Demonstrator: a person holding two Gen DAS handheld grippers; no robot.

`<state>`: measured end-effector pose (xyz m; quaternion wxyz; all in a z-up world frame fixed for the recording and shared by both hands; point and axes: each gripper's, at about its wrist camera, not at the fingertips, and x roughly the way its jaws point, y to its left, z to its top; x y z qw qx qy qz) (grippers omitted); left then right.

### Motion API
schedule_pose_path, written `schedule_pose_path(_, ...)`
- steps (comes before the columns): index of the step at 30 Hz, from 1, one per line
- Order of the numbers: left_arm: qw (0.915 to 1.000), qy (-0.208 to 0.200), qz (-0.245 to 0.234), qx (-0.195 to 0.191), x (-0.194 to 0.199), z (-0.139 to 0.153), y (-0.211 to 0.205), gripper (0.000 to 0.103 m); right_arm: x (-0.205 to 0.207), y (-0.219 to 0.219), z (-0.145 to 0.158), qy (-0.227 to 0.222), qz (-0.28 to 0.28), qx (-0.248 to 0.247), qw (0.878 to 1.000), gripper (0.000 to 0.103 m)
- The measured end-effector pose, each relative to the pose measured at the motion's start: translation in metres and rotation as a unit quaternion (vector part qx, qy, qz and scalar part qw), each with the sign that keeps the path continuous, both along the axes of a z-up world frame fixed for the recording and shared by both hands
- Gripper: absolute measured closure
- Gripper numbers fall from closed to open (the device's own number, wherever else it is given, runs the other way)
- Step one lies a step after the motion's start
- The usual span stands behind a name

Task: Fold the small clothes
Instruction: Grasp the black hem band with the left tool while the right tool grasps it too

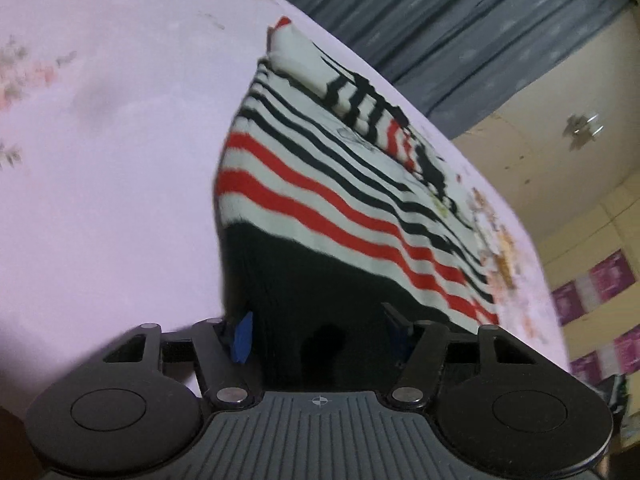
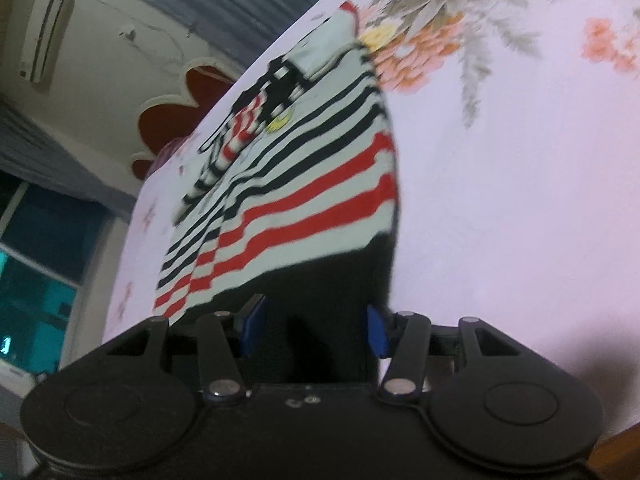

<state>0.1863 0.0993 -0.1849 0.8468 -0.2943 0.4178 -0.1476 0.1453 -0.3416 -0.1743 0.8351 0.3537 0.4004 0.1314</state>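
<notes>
On a pink flowered bed sheet (image 1: pixel 100 168) lies a striped sweater (image 1: pixel 320 184) in red, black and white, spread flat with its black hem nearest both cameras. Left tongs (image 1: pixel 320 334) and right tongs (image 2: pixel 316 330) each have their blue pads apart with the black hem between them; whether they pinch it I cannot tell.

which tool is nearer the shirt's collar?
Neither clearly. Left tool and right tool each straddle the black hem of the striped shirt, at the opposite end from the collar.
</notes>
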Motion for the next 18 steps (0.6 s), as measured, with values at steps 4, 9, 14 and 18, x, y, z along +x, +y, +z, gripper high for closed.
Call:
schedule_pose_path(4,0.9996,0.001,0.008,-0.028,0.005,-0.004,0.003,0.041,0.001,0.003,0.002,-0.004,0.005,0.001,1.000,0.056)
schedule_pose_path(9,0.9986,0.002,0.025,-0.047,0.030,-0.010,0.004,0.041,0.019,-0.003,0.000,0.001,-0.010,0.008,1.000,0.059)
schedule_pose_path(14,0.9999,-0.006,-0.004,-0.011,0.032,-0.005,-0.011,0.069,0.023,0.006,-0.003,0.002,0.009,-0.007,1.000,0.066)
schedule_pose_path(18,0.9999,0.005,0.009,-0.008,0.028,-0.013,-0.007,0.096,0.020,0.004,-0.008,0.008,0.014,-0.007,1.000,0.091)
